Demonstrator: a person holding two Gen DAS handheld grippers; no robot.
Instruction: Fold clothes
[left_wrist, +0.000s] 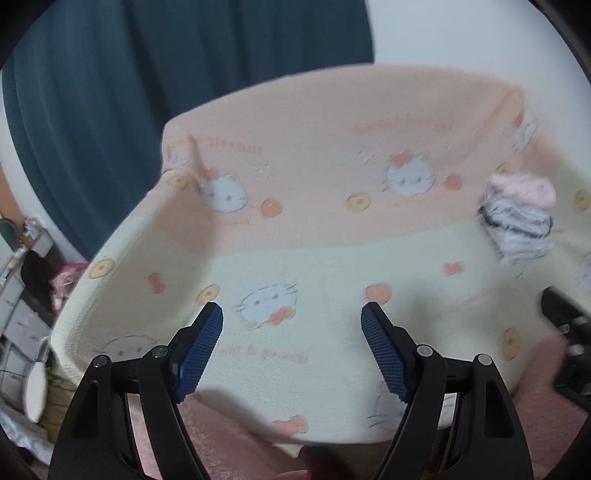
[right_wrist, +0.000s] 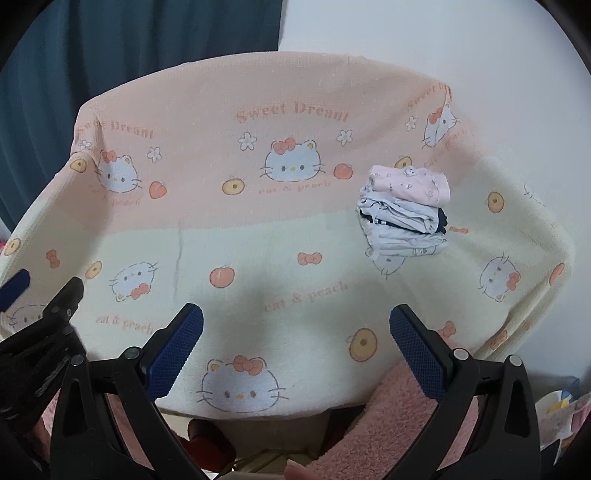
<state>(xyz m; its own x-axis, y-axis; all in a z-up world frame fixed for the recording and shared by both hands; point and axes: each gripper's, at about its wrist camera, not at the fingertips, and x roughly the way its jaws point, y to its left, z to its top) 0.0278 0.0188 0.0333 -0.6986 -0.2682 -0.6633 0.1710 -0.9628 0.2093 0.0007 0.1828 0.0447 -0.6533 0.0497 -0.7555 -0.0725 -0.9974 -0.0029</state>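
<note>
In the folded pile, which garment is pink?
The top garment of the pile: pale pink with small prints; those beneath are light grey with some dark navy.

We count one cat-print blanket (right_wrist: 295, 240), one stack of folded clothes (right_wrist: 404, 210) lying on that blanket toward its right side, two grippers with jaws spread, and one dark curtain (right_wrist: 147, 40) behind the blanket.

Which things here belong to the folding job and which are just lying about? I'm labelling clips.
Job:
- stack of folded clothes
- left gripper, open and empty
- right gripper, open and empty
- cat-print blanket as work surface

Lying about:
- blue curtain
- pink fluffy fabric
- clutter at left
</note>
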